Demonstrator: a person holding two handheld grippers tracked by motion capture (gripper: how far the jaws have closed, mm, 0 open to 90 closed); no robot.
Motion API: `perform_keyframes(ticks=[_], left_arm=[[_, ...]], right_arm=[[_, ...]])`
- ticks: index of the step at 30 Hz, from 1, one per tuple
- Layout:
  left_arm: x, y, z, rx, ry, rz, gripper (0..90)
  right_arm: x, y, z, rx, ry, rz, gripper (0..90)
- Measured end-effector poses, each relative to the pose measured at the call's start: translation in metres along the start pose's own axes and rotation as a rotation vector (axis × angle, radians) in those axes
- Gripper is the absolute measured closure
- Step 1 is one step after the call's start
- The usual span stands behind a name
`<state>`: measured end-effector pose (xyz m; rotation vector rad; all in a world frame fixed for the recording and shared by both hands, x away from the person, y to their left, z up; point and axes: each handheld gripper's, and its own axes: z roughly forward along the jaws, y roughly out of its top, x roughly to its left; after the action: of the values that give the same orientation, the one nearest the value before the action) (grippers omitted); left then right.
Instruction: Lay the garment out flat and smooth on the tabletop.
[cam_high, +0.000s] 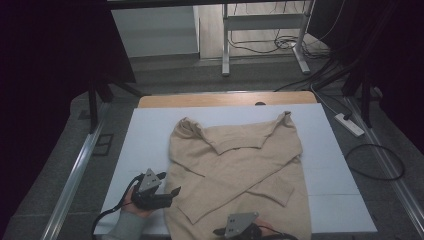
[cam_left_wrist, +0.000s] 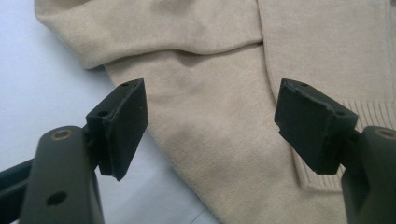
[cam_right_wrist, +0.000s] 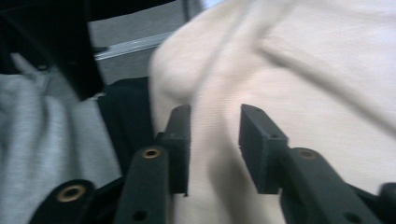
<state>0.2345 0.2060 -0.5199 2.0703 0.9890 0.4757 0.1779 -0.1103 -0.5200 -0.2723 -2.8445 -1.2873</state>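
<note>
A: Looking down from the high view first: a beige sweater (cam_high: 235, 170) lies flat on the white table cover (cam_high: 150, 130), both sleeves folded across its chest. The left gripper (cam_high: 172, 192) sits just beside the sweater's left edge, near the cuff of the crossed sleeve. The right gripper (cam_high: 220, 232) is at the hem, cut off by the bottom of the frame.

B: Jaw states?

A: In the left gripper view, the left gripper (cam_left_wrist: 210, 116) stands spread wide, nothing between the pads, with the sweater (cam_left_wrist: 224, 70) body and a ribbed cuff below it. In the right gripper view, the right gripper (cam_right_wrist: 214, 144) is partly parted, with the sweater (cam_right_wrist: 303, 70) cloth running through the gap. That view is blurred, so I cannot tell whether the pads press on the knit.

B: Handling notes?

A: My judgement: soft, light, limp knit. It will sag and drag, and the folded sleeves may slip out of place. Best taken at the hem corners or side seam, pinching all layers.

B: Anything unclear?

A: The hem's near edge falls outside the high view. Grey fabric (cam_right_wrist: 51, 130) at the left of the right gripper view is probably a sleeve of the person.
</note>
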Motion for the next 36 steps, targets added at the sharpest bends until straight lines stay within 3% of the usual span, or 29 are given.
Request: perform_keyframes(ticks=[7,14,20,24,30,33,36], left_arm=[[0.005,0.002,0.002,0.004,-0.011,-0.011,24.9],[0.005,0.003,-0.004,-0.011,-0.022,-0.007,24.5],[0.009,0.006,-0.001,-0.015,-0.037,-0.011,24.4],[0.010,0.010,0.003,-0.012,-0.044,-0.008,24.1],[0.016,0.015,0.011,-0.006,-0.067,-0.008,24.0],[0.019,0.016,0.014,-0.001,-0.073,-0.005,23.9],[0.020,0.017,0.014,-0.005,-0.073,-0.006,24.0]], right_arm=[[-0.026,0.001,-0.017,-0.046,-0.114,0.030,46.2],[-0.059,0.002,-0.018,-0.045,-0.199,0.043,46.0],[-0.099,0.013,-0.023,-0.078,-0.260,0.069,47.3],[-0.133,0.030,-0.021,-0.088,-0.286,0.088,44.2],[-0.196,0.058,0.010,0.009,-0.356,0.079,41.2],[-0.215,0.061,0.028,0.115,-0.419,0.005,41.9],[-0.227,0.057,0.037,0.170,-0.412,-0.022,51.8]])
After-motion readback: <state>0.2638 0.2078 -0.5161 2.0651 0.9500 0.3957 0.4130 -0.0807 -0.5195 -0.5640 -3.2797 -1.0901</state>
